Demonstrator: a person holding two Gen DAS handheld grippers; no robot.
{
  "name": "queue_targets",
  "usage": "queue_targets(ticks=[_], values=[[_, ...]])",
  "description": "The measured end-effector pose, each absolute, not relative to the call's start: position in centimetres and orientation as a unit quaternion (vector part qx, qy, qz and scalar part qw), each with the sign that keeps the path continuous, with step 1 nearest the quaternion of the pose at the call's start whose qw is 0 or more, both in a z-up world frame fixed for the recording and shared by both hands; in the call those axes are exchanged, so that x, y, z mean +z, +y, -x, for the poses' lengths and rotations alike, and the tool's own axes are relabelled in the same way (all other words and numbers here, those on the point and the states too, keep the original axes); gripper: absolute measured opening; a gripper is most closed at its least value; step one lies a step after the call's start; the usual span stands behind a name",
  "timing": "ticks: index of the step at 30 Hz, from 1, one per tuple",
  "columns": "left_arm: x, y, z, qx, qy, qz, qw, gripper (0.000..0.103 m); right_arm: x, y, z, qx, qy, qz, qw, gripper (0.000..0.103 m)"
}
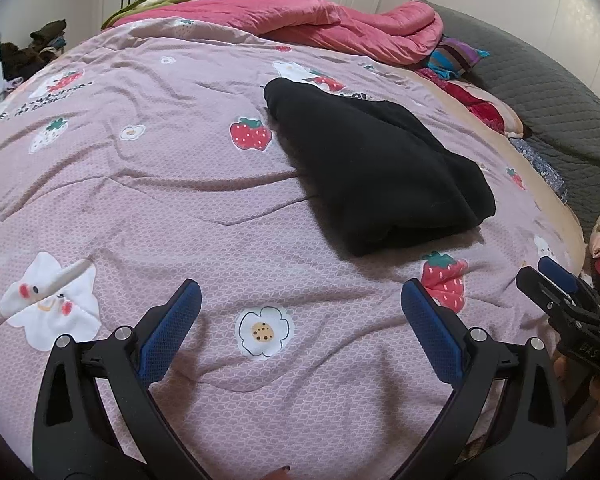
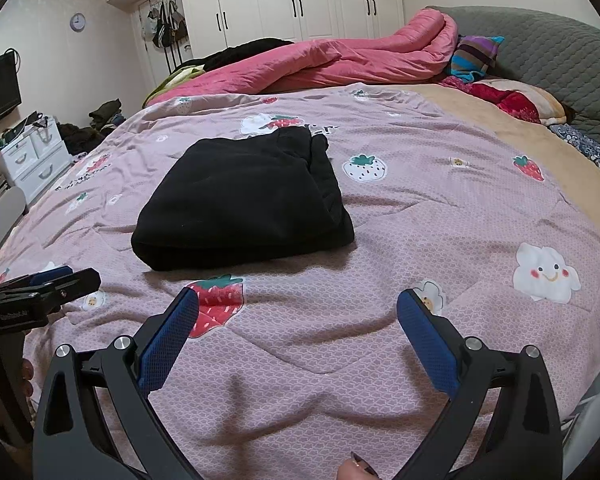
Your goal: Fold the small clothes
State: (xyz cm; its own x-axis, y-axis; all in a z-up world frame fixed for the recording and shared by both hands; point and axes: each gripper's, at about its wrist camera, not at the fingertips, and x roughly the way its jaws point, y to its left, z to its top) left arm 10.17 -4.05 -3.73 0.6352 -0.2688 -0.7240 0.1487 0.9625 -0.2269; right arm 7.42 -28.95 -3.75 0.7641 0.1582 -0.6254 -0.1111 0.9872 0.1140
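Left wrist view, left to right: your left gripper [image 1: 300,300] fills the lower foreground with its two blue-padded fingers [image 1: 172,328] spread wide apart and nothing between them. It hovers over the pink bedspread [image 1: 160,208], which is printed with strawberries, flowers and a white cloud face. Beyond the gap and right of centre lies the black garment [image 1: 376,168], folded into a thick, roughly rectangular bundle flat on the bedspread, well apart from your fingertips. At the far right edge your right gripper [image 1: 556,280] enters the view, seen side-on. Behind the garment, a rumpled pink quilt [image 1: 340,24] crosses the far end of the bed, with a grey headboard [image 1: 540,80] to its right.

Right wrist view, left to right: a white drawer unit [image 2: 32,160] stands by the wall. Your left gripper [image 2: 66,280] enters at the left edge, beside the near left corner of the bundle. Your right gripper [image 2: 298,312] occupies the lower foreground, fingers likewise spread wide with nothing held. The black garment [image 2: 240,200] rests ahead and slightly left of centre, its thick folded edge facing you, clear of both grippers. White wardrobe doors [image 2: 300,0] line the back wall.
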Motion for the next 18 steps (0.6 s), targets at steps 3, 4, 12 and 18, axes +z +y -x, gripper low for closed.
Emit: queue_targets(ticks=[3, 4, 12, 18], values=[[-3.64, -3.99, -10.20, -0.115, 0.410, 0.075, 0.902, 0.094, -3.75, -28.94, -7.43, 0.072, 0.336, -0.035, 0.938, 0.099], [-3.61, -3.97, -10.22, -0.115, 0.410, 0.075, 0.902, 0.094, -3.74, -28.94, -7.43, 0.072, 0.336, -0.035, 0.938, 0.099], [-3.61, -3.88, -10.30, -0.113, 0.414, 0.076, 0.900, 0.094, -3.80, -28.96, -7.47, 0.070, 0.338, -0.035, 0.938, 0.099], [-3.78, -4.03, -10.29, -0.114, 0.419, 0.074, 0.898, 0.094, -4.03, -29.11, -7.55, 0.068, 0.340, -0.035, 0.937, 0.099]])
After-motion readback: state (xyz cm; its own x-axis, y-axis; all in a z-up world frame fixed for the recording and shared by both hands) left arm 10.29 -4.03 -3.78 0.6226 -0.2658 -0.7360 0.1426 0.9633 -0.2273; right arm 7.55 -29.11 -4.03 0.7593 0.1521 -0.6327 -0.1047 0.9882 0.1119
